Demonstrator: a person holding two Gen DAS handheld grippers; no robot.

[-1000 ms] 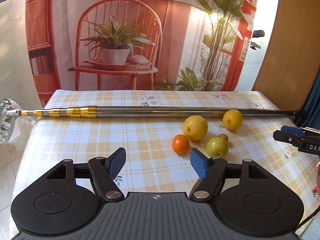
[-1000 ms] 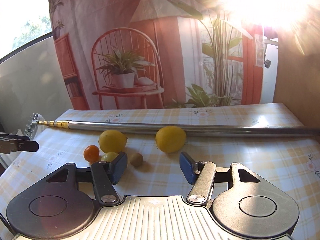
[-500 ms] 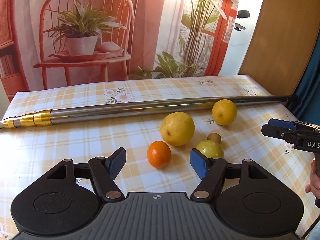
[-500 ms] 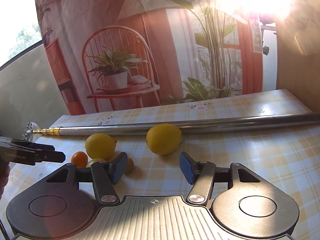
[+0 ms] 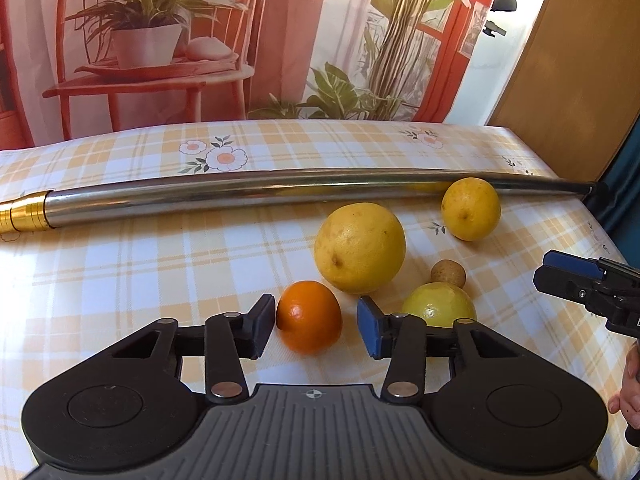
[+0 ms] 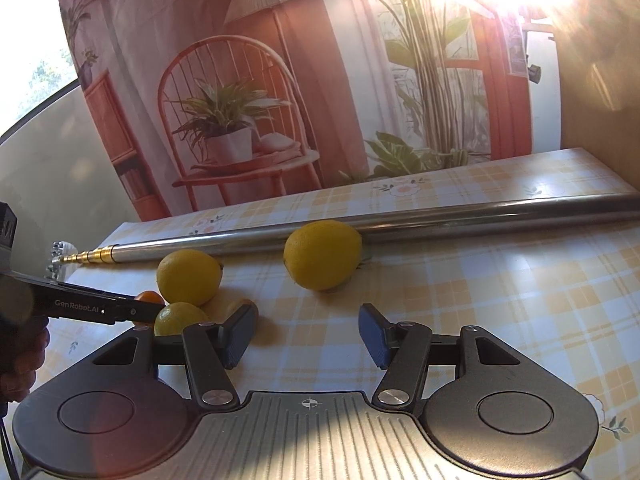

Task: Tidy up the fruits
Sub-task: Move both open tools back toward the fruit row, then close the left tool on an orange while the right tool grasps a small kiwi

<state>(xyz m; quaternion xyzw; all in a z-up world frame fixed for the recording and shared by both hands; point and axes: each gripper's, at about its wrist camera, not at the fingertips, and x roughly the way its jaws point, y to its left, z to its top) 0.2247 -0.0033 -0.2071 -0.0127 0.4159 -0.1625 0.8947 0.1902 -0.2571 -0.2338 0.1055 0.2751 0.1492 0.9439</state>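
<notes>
Left gripper (image 5: 316, 330) stands released, jaws either side of the orange (image 5: 309, 316) on the near part of the table (image 5: 120, 264) — no closure yet. Right gripper (image 6: 307, 334) is likewise released, empty, with the lemon (image 6: 322, 254) dead ahead, farther off. The left is the nearer.

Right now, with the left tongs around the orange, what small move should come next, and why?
Probably close the left tongs on the orange. It already sits between the open fingers, nearly touching the left pad, and the large yellow fruit behind leaves little room to advance.
</notes>
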